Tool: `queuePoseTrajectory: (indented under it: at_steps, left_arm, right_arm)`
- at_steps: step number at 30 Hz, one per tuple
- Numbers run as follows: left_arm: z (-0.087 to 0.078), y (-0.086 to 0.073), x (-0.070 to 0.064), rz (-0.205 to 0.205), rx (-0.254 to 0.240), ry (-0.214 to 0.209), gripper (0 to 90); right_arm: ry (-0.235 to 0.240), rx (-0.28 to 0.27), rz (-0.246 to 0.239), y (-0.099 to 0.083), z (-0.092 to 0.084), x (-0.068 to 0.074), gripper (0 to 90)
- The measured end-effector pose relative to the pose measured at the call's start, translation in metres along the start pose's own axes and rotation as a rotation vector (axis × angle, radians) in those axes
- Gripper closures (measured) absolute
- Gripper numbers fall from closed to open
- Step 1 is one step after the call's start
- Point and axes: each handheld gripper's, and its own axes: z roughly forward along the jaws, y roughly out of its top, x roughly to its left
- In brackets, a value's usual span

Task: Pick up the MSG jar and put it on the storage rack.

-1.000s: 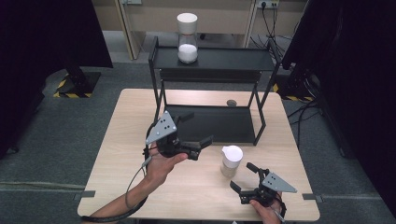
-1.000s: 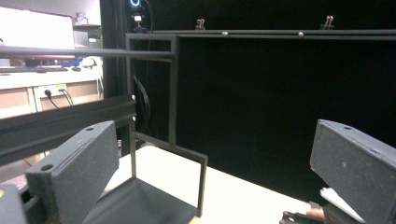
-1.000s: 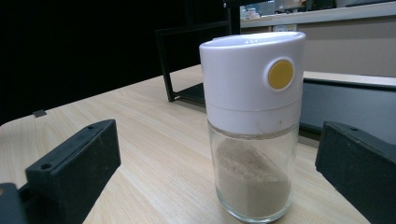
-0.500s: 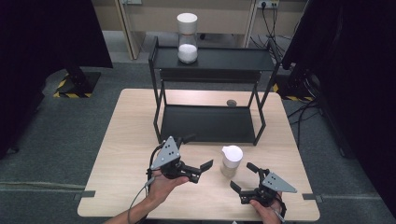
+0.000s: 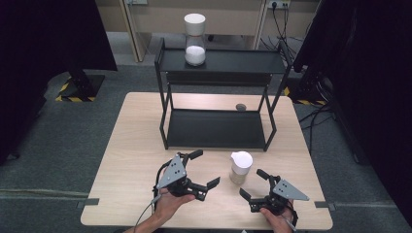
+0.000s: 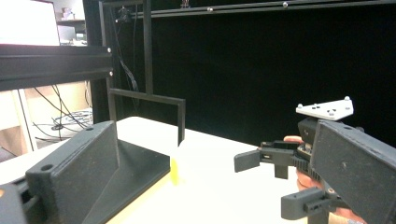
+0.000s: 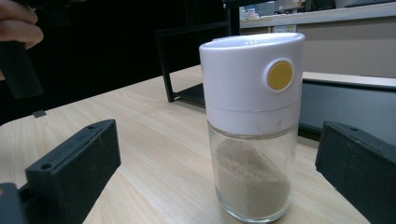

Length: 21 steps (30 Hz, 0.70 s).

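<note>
- Since a second ago the left tool (image 5: 203,170) has dropped back from the middle of the bench (image 5: 131,145) to its near edge, and now sits level with the right tool (image 5: 253,183); the shaker (image 5: 240,166) has stayed where it was.
- Left tool: held in the person's left hand (image 5: 167,204), jaws spread wide with nothing between them, pointing right toward the shaker.
- Right tool: held in the right hand (image 5: 277,218) at the near right of the bench, jaws also wide apart and gripping nothing.
- In the right gripper view the shaker (image 7: 252,121) stands upright between the two spread jaws, touching neither; it has a clear glass body with pale brown powder, a white cap and a round yellow button.
- From above, the shaker stands on the bench between the two tools, nearer the right one, just in front of the black two-tier shelf (image 5: 218,128).
- On the shelf's top tier stands a tall jar (image 5: 195,39) with a white lid and white contents.
- A small dark round object (image 5: 240,107) lies on the bench behind the shelf's lower tier.
</note>
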Motion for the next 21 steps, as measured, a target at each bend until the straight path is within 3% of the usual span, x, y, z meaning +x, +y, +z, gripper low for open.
queuePoseTrajectory:
  at_steps: [21]
  left_arm:
    - [-0.011,-0.035,-0.008,-0.001,0.015,-0.017,0.7]
  right_arm:
    - [0.002,0.001,-0.002,0.0,0.0,0.0,0.4]
